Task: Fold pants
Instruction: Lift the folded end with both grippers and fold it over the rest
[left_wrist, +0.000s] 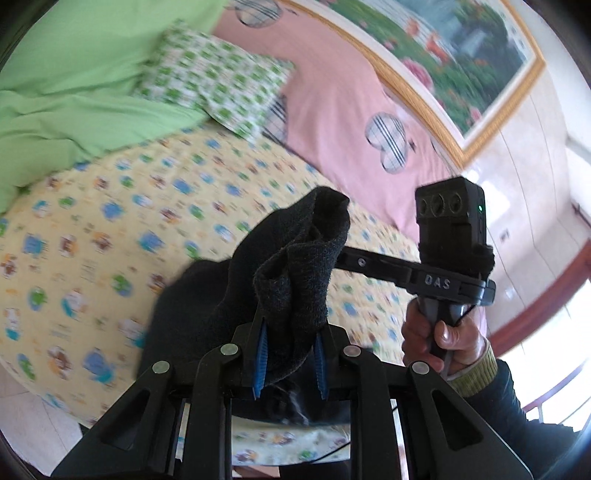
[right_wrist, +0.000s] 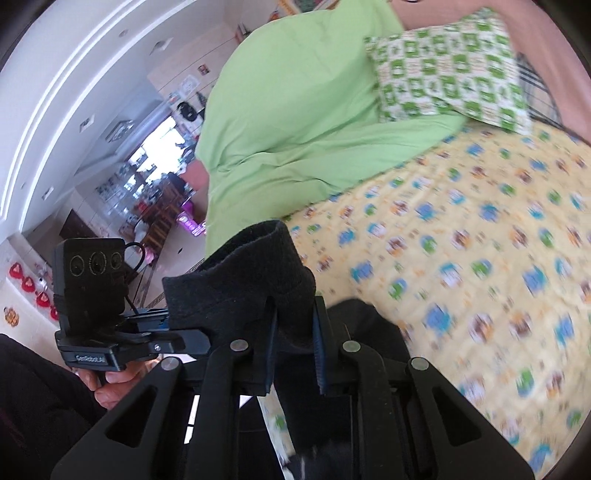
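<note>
The black pants (left_wrist: 295, 266) hang bunched in the air above the bed. My left gripper (left_wrist: 291, 350) is shut on a fold of them, the cloth sticking up between the blue-padded fingers (left_wrist: 261, 354). In the right wrist view my right gripper (right_wrist: 295, 354) is shut on another part of the pants (right_wrist: 251, 284), whose thick hem stands above the fingers. The right gripper's handle and camera (left_wrist: 450, 236) show at the right of the left wrist view, close to the cloth. The left one (right_wrist: 92, 295) shows at the left of the right wrist view.
Below is a bed with a yellow cartoon-print sheet (left_wrist: 110, 236), also in the right wrist view (right_wrist: 480, 240). A green blanket (right_wrist: 295, 110) and green-patterned pillow (right_wrist: 450, 70) lie at its head. A pink cover (left_wrist: 332, 110) and a framed picture (left_wrist: 443, 55) are behind.
</note>
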